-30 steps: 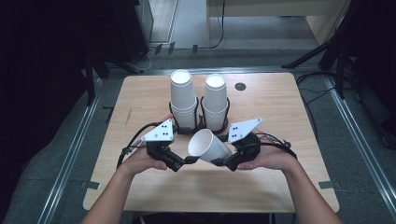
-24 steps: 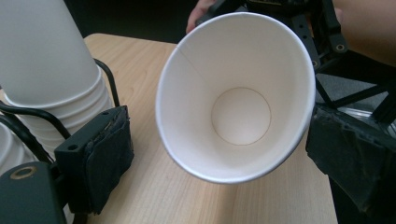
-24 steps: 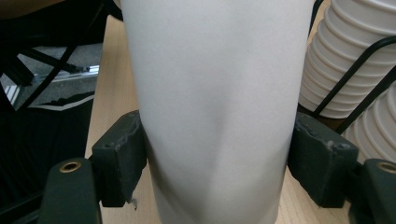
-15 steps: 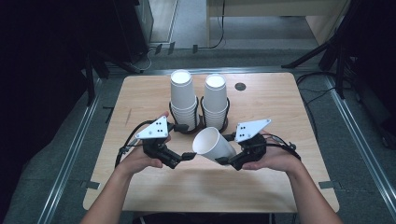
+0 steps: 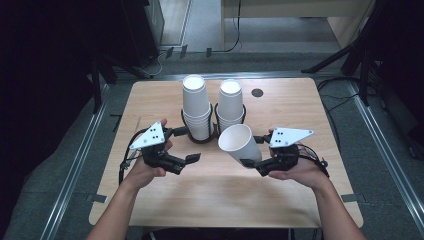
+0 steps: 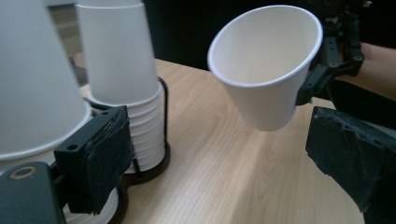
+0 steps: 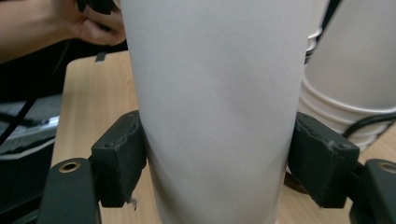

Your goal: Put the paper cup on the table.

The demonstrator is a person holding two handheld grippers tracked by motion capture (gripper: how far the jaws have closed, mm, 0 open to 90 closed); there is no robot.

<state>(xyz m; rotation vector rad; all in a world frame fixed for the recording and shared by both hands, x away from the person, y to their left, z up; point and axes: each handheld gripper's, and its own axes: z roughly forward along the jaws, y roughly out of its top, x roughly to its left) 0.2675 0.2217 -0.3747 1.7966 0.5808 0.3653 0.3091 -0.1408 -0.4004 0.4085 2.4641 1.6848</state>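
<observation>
1. Above the near middle of the worktop [image 5: 300, 200]: one loose paper cup [image 5: 240, 145], white, tilted, mouth turned up and toward the person's left, base toward the right hand. It hangs clear of the wood, just in front of the two stacks.
2. Right tool [image 5: 252, 164]: clenched on the loose cup near its base; in the right gripper view both black pads press the cup's wall [image 7: 215, 116] from either side.
3. Left tool [image 5: 192, 158]: released, jaws apart with nothing between them. In the left gripper view the cup [image 6: 266, 65] shows ahead, beyond the jaws, apart from both pads.
4. Left cup stack [image 5: 196, 107]: inverted cups, nested, standing in a dark wire holder [image 5: 214, 131] at the middle of the worktop.
5. Right cup stack [image 5: 231, 105]: likewise inverted and nested, in the same holder's second ring, just behind the loose cup.
6. Small dark round mark [image 5: 257, 92]: on the far part of the worktop, well apart from the work.
7. Step in hand, as judged: a single cup is off its stack and carried by the right tool alone, the left one standing free.
8. Next move, as judged: level or turn the cup to the wanted pose and set it on bare wood in front of the holder, keeping its rim off the stacks; ease the grip only once it rests, since thin paper dents easily.
</observation>
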